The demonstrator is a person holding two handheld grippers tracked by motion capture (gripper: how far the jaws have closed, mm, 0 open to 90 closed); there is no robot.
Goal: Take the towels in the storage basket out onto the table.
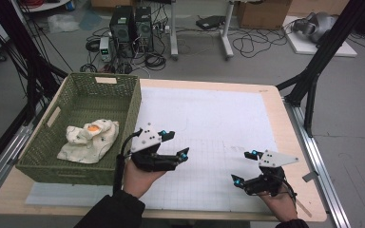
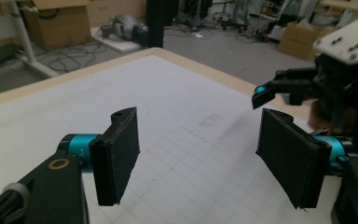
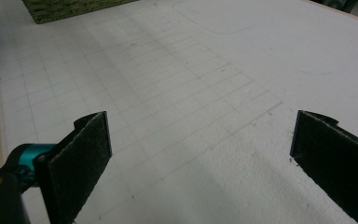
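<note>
My left gripper (image 1: 177,144) hovers over the white gridded mat (image 1: 209,128) just right of the green basket (image 1: 47,156), jaws wide apart and empty. In the left gripper view its two black pads (image 2: 116,156) frame bare mat, and the right gripper (image 2: 326,88) shows beyond them. My right gripper (image 1: 245,166) sits near the table's front right, also open with nothing between its fingers (image 3: 81,158). A cream cloth toy with an orange spot (image 1: 90,137) lies inside the basket.
The wooden table edge (image 1: 294,142) runs along the right. On the floor behind the table stand computer towers (image 1: 130,26), cables and cardboard boxes (image 1: 261,12). A black frame leg (image 1: 313,66) stands off the table's right corner.
</note>
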